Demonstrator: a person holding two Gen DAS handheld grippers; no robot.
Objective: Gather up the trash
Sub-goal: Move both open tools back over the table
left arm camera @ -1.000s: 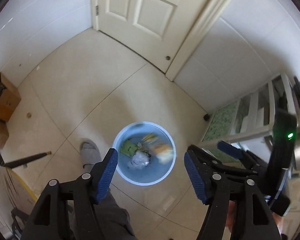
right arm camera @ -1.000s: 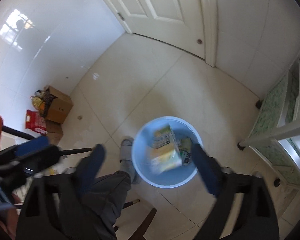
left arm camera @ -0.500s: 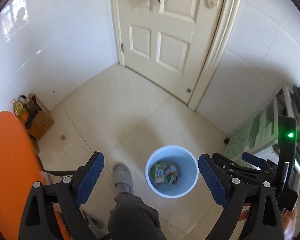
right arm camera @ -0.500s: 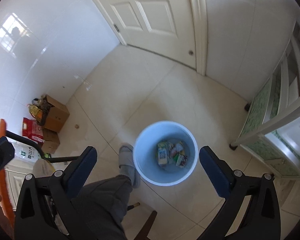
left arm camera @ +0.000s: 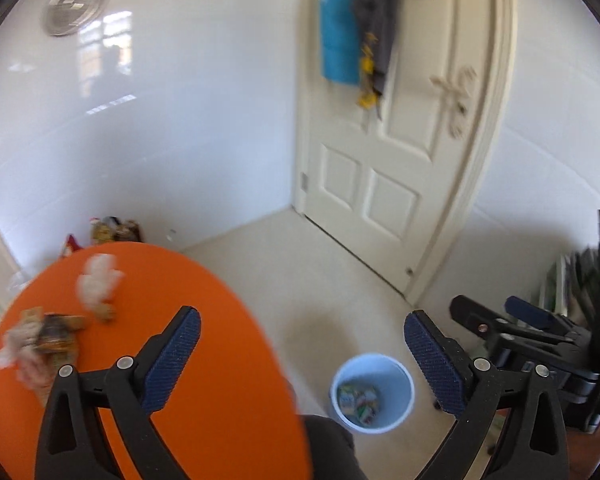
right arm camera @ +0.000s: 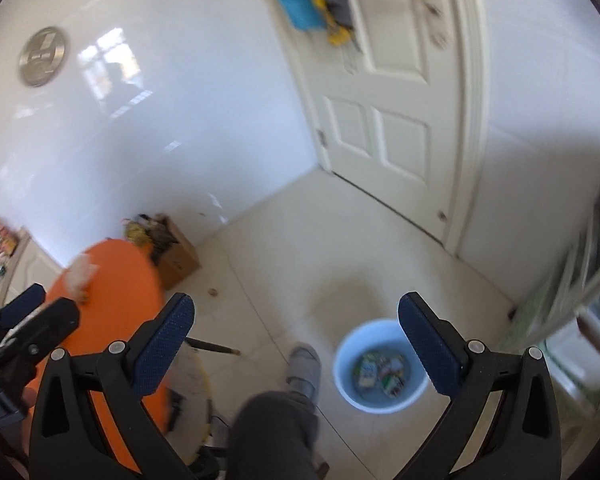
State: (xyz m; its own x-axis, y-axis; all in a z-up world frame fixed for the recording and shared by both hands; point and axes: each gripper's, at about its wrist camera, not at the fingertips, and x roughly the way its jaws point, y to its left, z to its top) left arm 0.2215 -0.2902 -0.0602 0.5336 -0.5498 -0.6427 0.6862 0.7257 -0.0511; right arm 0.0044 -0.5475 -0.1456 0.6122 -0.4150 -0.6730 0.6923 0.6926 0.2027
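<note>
Trash [left arm camera: 40,340] sits in scraps on my orange table [left arm camera: 204,360], more already in the blue bin [left arm camera: 374,388] on the floor beside it. I judge the job part done. My left gripper [left arm camera: 300,356], jaws just widened, and right gripper [right arm camera: 296,344] both gape empty

The scraps [left arm camera: 44,340] near the orange table's [left arm camera: 220,360] left edge are smeared by blur. The packets [right arm camera: 380,370] in the blue bucket [right arm camera: 346,384] are too small to read. A trouser leg [right arm camera: 272,436] hides floor beside the bucket.

left gripper [left arm camera: 302,354]: just opened wide, empty | right gripper [right arm camera: 296,336]: wide, empty
</note>
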